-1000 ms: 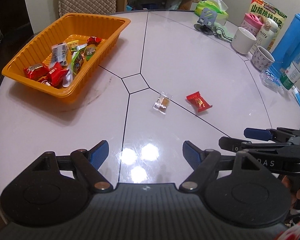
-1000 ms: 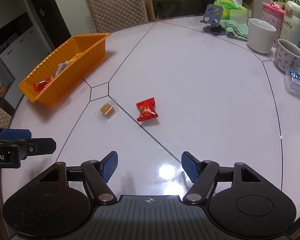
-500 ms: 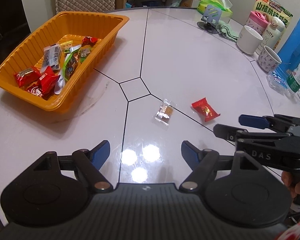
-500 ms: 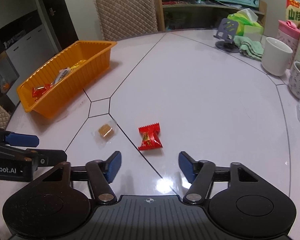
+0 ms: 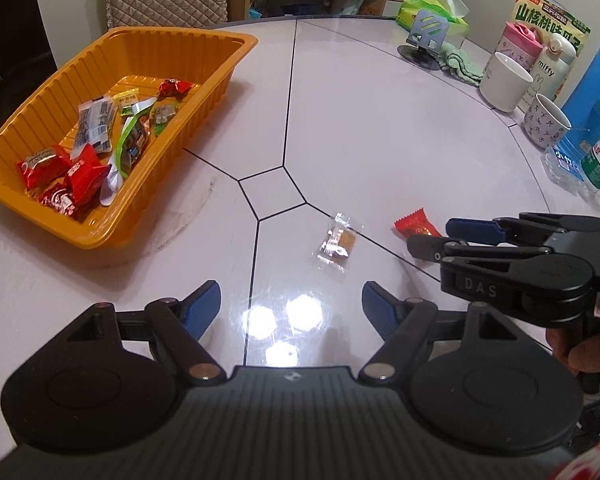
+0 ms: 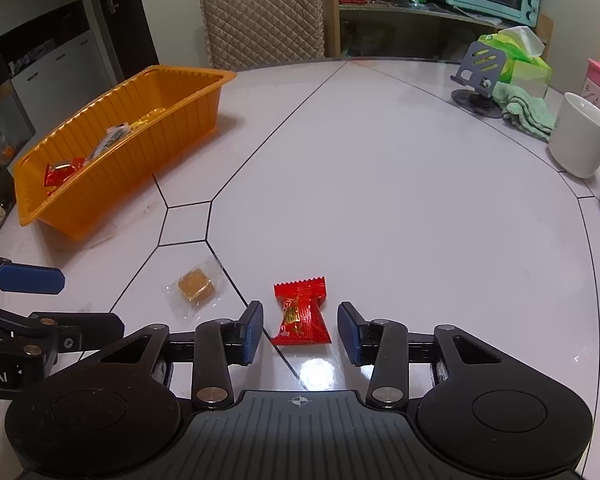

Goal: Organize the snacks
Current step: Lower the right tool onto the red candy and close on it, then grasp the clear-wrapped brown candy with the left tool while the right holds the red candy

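Red candy (image 6: 301, 312) lay between my right gripper's (image 6: 300, 330) closing, untouching pads; its near end was hidden in the left view.

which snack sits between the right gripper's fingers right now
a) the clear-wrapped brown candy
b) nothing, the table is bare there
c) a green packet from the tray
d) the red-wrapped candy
d: in the right wrist view the red-wrapped candy lies on the table between the blue pads of the right gripper, whose jaws have just been closing but do not touch it yet; the clear-wrapped brown candy lies off to the side.
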Demonstrator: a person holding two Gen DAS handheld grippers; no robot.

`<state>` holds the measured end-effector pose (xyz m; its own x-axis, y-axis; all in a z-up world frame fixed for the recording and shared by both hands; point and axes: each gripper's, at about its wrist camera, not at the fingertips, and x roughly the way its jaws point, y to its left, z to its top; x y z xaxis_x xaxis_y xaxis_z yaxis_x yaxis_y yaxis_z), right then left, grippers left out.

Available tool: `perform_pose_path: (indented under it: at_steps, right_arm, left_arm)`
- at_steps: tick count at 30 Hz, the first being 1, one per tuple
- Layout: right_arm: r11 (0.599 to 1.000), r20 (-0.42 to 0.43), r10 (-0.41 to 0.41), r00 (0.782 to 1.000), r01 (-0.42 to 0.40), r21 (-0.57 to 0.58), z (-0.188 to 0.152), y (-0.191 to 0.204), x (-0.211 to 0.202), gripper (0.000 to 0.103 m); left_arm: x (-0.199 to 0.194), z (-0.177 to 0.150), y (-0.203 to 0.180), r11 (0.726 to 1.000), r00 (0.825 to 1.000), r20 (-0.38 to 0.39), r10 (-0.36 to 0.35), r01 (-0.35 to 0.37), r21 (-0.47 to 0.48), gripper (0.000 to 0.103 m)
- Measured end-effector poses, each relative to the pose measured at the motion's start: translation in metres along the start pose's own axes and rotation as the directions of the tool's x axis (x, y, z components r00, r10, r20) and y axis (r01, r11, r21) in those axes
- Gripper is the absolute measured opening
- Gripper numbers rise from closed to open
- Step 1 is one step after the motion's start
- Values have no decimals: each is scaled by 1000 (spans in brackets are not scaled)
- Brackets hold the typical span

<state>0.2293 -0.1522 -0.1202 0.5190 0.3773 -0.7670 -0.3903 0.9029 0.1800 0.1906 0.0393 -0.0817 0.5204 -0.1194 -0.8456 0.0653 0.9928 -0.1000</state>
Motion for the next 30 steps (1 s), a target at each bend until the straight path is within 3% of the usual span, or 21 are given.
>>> perform_pose_path:
  at_steps: [10,19,30]
  right_arm:
    - [1000,-26,-20,999,19,-21,-1,3,11,27]
    - [1000,-18,-18,1000,19,25,0,-8,3,25]
    - [996,-24,-34,999,36,87,-7,-20,-6,25]
  left_arm:
    - [11,8,-1,999,1000,11,-4,3,35,71]
    - [25,13,-9,994,999,28,-40,37,107,69]
    - [49,20,-22,976,998,13,-69,65,206,49]
